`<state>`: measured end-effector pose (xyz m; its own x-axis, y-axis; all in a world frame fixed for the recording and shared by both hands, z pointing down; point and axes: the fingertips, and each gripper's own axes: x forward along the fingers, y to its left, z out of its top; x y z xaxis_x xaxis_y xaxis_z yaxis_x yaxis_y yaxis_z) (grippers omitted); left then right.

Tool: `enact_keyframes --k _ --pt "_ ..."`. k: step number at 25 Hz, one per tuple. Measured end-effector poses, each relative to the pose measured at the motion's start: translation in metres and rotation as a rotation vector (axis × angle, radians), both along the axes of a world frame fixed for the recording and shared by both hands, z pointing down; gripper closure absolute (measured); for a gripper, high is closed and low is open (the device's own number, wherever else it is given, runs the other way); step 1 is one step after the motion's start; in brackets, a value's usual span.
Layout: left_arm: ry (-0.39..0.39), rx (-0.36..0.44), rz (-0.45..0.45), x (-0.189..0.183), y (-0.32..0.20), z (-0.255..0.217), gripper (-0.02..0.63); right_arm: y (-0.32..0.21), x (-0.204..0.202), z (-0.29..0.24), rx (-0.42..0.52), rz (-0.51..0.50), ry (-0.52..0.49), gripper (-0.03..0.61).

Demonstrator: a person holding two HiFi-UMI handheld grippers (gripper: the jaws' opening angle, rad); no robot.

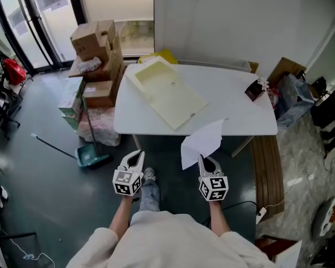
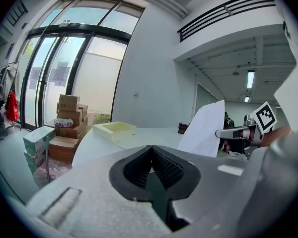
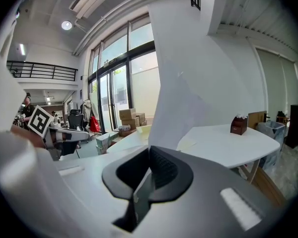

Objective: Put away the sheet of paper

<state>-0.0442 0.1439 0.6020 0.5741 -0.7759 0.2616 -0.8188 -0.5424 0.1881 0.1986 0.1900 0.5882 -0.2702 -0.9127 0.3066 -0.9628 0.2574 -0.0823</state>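
A white sheet of paper (image 1: pixel 202 141) hangs in the air just in front of the near edge of the white table (image 1: pixel 240 108). My right gripper (image 1: pixel 203 160) is shut on its lower corner; in the right gripper view the sheet (image 3: pixel 184 83) rises straight out of the closed jaws (image 3: pixel 150 152). An open cream folder (image 1: pixel 166 91) lies flat on the table's left half. My left gripper (image 1: pixel 137 154) is level with the right one, to its left, short of the table; its jaws (image 2: pixel 151 150) are shut with nothing between them. From the left gripper view the sheet (image 2: pixel 204 130) stands to the right.
A small brown box (image 1: pixel 255 88) sits at the table's right corner. Stacked cardboard boxes (image 1: pixel 97 60) and a green dustpan (image 1: pixel 92 156) stand left of the table. A wooden bench (image 1: pixel 267 169) runs along its right side. The person's legs are below me.
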Motion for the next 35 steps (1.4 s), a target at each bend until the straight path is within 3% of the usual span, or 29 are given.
enact_keyframes --k 16,35 --pt "0.018 0.024 0.114 0.006 -0.195 -0.024 0.611 -0.175 -0.014 -0.032 0.029 0.068 0.014 0.577" --pt "0.036 0.049 0.098 -0.057 -0.358 -0.031 0.611 -0.344 -0.075 -0.049 0.068 0.056 0.026 0.577"
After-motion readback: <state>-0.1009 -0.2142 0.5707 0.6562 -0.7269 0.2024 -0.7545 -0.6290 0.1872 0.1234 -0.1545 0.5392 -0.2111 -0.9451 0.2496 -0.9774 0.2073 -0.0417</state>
